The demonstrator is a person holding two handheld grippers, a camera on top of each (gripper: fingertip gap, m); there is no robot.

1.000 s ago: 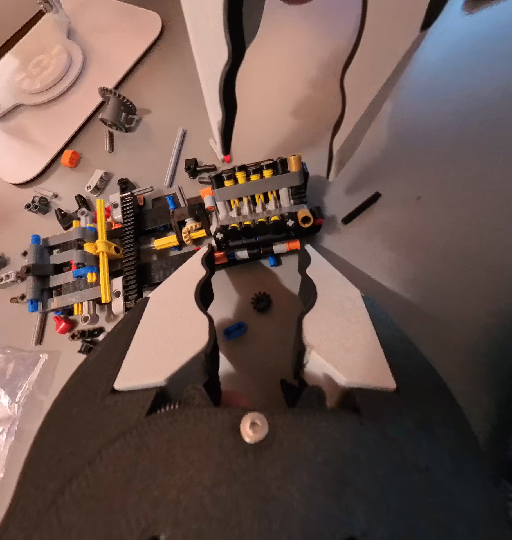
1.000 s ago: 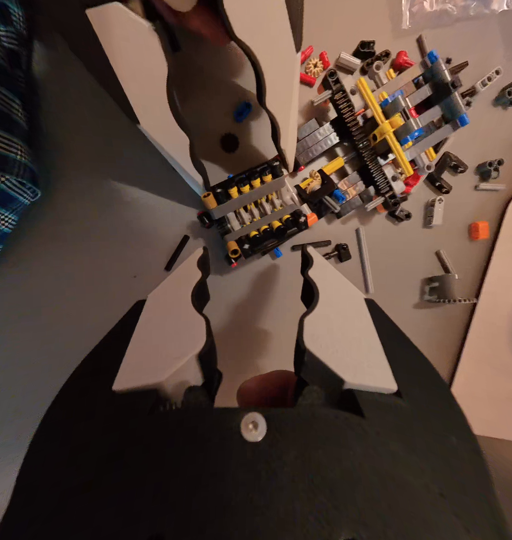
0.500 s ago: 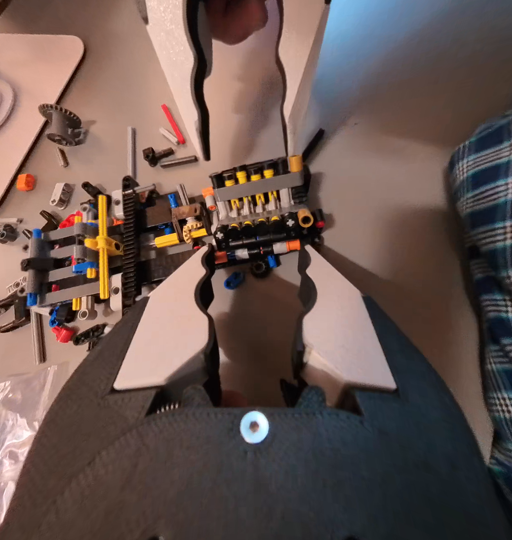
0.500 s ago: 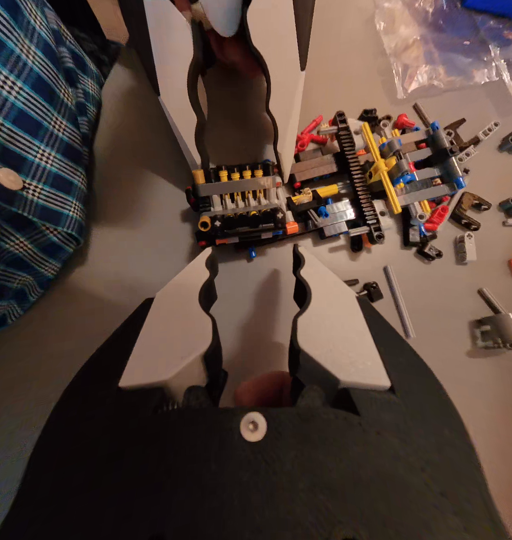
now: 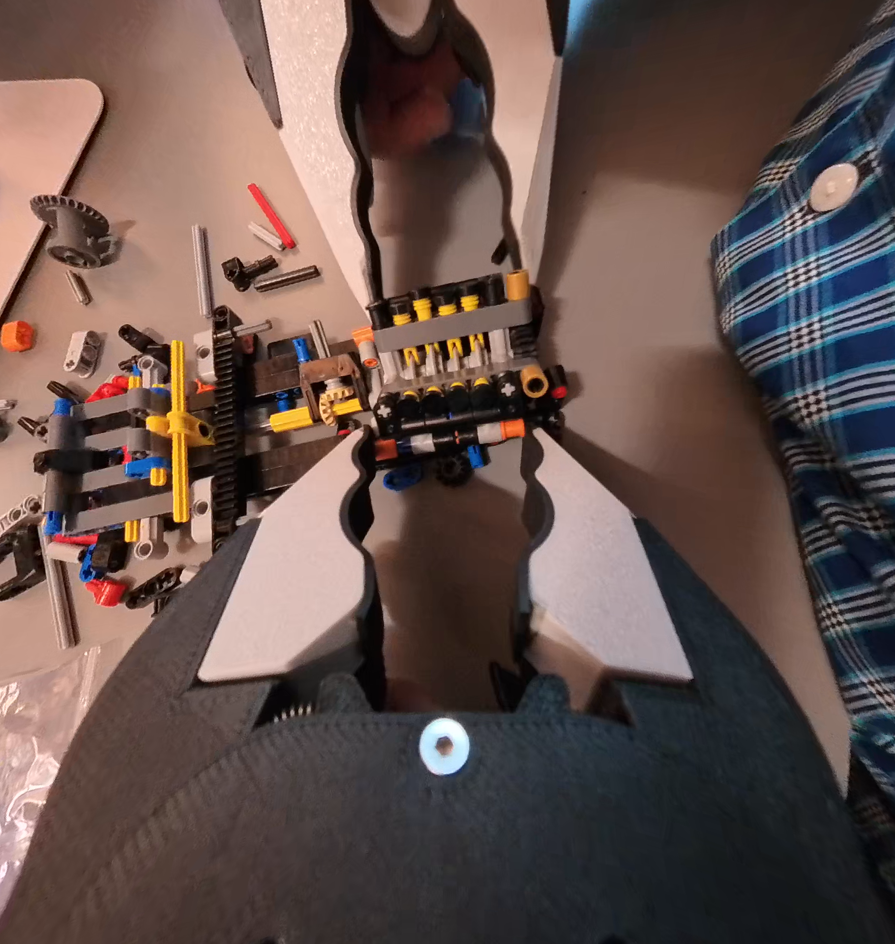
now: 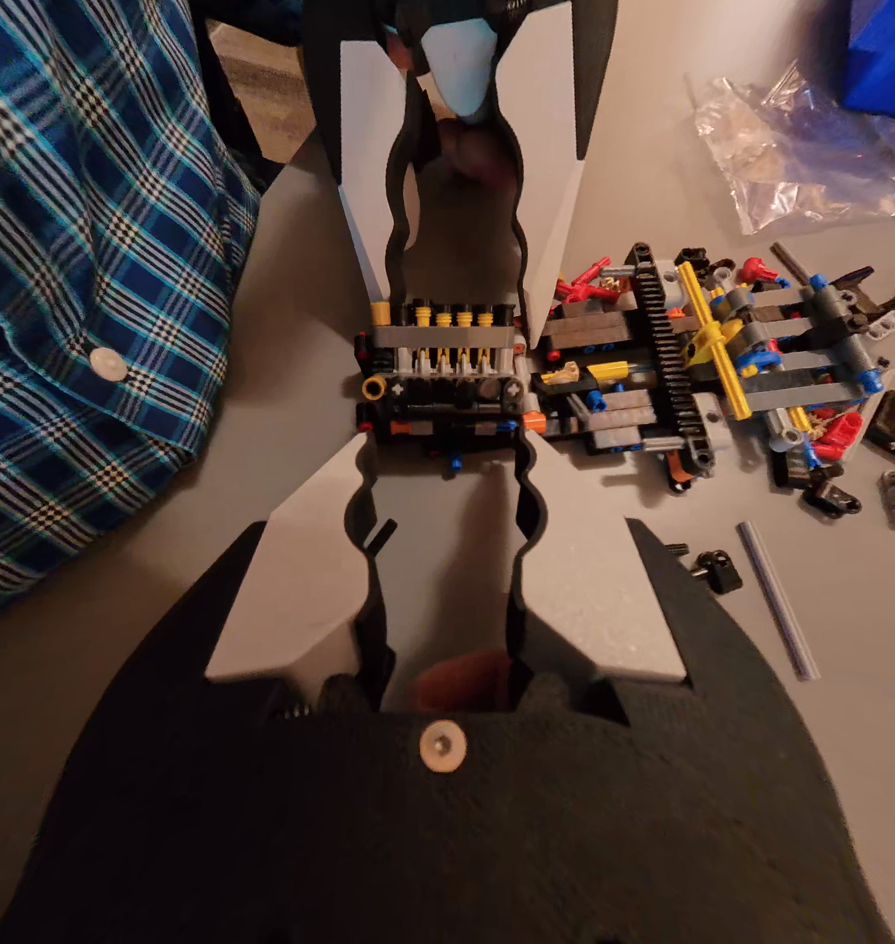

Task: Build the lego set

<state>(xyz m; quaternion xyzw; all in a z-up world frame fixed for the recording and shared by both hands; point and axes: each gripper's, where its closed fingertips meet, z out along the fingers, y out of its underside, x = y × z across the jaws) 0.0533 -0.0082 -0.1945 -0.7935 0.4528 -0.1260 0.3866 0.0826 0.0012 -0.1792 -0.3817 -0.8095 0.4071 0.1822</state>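
closing from opposite sides, left gripper (image 5: 445, 439) and right gripper (image 6: 440, 444), both spread apart, had bracketed the black-and-yellow lego engine block (image 5: 461, 368), ready for squeezing.

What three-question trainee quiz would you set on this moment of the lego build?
1. True or false: both grippers are open.
2. Which part of the lego assembly sits between the left gripper and the right gripper? A) the engine block with yellow pistons B) the long black gear rack C) the yellow axle
3. What loose dark part lies on the table between the right gripper's fingers?

Key: 1 true. 2 A. 3 a short black pin.
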